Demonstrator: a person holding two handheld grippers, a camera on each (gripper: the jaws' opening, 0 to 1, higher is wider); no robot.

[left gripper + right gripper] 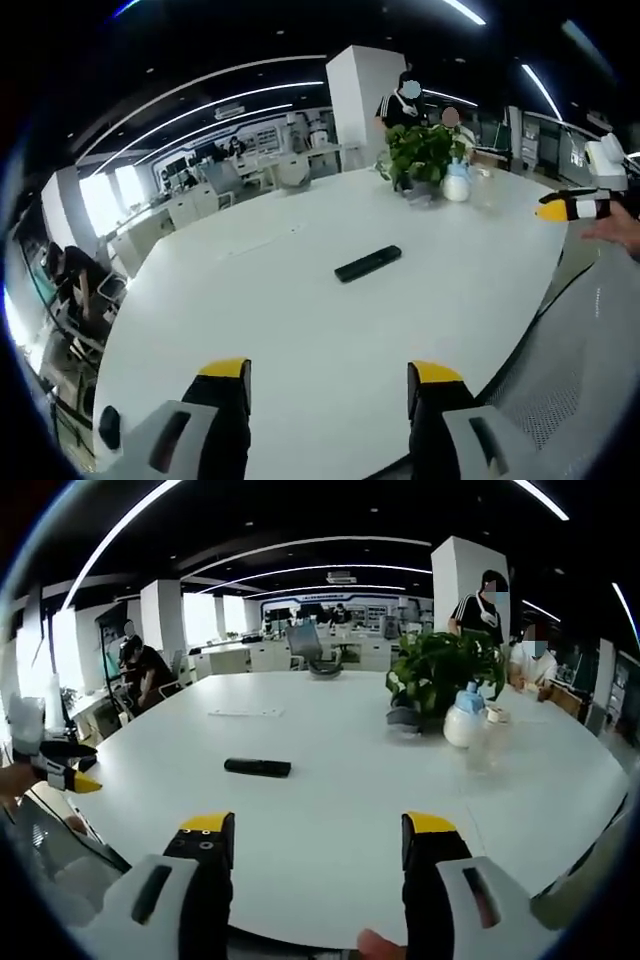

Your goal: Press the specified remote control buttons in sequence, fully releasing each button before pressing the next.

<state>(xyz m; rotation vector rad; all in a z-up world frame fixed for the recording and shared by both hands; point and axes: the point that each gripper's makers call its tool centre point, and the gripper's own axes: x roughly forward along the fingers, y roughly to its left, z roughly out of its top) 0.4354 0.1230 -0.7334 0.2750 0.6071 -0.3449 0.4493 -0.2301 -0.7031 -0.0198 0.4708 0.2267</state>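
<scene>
Remote control [367, 263] black, flat on white table [300, 330] — no readable markings

Black remote control [368, 263] [257, 767]: slim, elongated bar, lying flat on the white table [300, 330] [330, 810]. Sits alone on open tabletop, well apart from the potted plant [421, 155] [440, 675]. Buttons too small to resolve.

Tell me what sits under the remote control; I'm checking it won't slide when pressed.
The remote control lies flat, directly on the bare white table, with no mat or tray visible around it. Its underside is covered, so any feet or padding can't be seen.
</scene>
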